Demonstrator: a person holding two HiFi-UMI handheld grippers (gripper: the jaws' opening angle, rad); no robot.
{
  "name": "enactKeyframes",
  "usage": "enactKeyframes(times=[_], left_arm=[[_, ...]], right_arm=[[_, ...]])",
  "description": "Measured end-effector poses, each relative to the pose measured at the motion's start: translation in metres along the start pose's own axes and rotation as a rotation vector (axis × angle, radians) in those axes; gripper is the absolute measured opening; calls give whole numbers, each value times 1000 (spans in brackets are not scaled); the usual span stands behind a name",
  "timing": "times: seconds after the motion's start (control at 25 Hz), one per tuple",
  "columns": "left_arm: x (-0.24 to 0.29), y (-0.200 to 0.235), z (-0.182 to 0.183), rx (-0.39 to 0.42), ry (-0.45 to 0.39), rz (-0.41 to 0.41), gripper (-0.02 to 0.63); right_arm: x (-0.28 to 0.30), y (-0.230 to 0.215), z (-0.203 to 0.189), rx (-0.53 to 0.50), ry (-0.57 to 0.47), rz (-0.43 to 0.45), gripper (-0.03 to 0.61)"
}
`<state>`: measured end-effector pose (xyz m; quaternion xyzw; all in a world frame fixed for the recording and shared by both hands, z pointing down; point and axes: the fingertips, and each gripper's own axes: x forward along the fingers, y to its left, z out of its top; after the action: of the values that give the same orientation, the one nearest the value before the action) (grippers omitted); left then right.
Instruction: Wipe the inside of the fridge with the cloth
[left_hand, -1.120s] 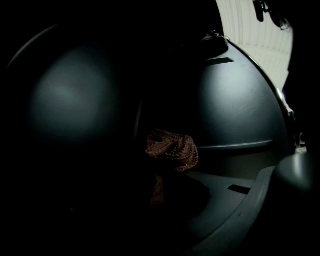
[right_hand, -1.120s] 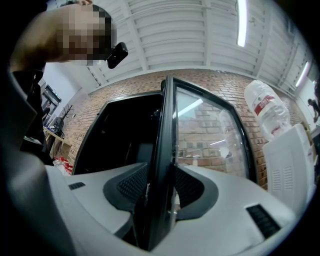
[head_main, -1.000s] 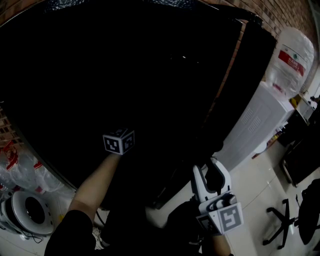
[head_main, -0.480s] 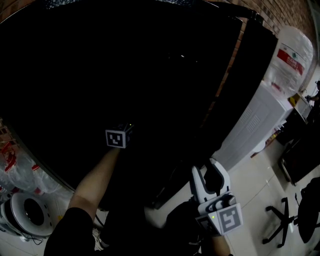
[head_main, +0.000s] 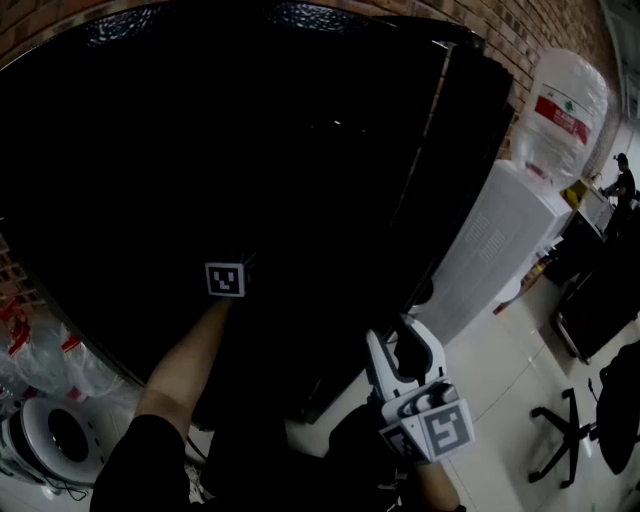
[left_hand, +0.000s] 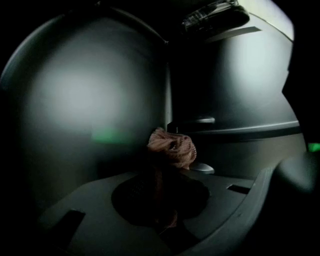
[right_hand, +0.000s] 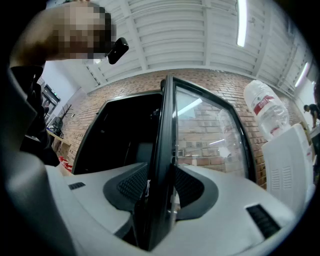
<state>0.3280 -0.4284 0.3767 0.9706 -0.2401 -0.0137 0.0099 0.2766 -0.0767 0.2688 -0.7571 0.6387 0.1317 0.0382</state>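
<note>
The fridge (head_main: 250, 150) is a dark open cabinet filling the head view. My left arm reaches into it; only the left gripper's marker cube (head_main: 225, 279) shows there, its jaws lost in the dark. In the left gripper view the left gripper (left_hand: 164, 175) is shut on a bunched pinkish cloth (left_hand: 172, 146), which sticks out ahead of the jaws close to the dim grey inner wall (left_hand: 75, 100) and a shelf ledge (left_hand: 240, 131). My right gripper (head_main: 408, 345) (right_hand: 162, 186) is shut on the edge of the glass fridge door (right_hand: 165, 140), which stands swung open.
A white water dispenser (head_main: 500, 240) with a large bottle (head_main: 560, 110) stands right of the door. A round white appliance (head_main: 50, 435) and plastic bottles (head_main: 40, 355) sit at lower left. An office chair base (head_main: 560, 450) is on the tiled floor. A brick wall (right_hand: 210, 135) is behind.
The left gripper's cube has shifted slightly left inside the fridge and turned, so one face shows instead of two. The right gripper keeps its hold on the door.
</note>
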Motion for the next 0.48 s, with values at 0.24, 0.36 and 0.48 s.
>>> enactKeyframes(times=[0.24, 0.36, 0.48], left_arm=[[-50, 1, 22, -21, -97, 24, 45], [-74, -9, 46, -95, -190, -22, 46], [-107, -33, 62, -138, -243, -140, 46]], right_arm=[[-5, 5, -2, -24, 15, -12, 170], [-1, 2, -2, -74, 1, -21, 170], [0, 4, 0, -74, -20, 8, 170]])
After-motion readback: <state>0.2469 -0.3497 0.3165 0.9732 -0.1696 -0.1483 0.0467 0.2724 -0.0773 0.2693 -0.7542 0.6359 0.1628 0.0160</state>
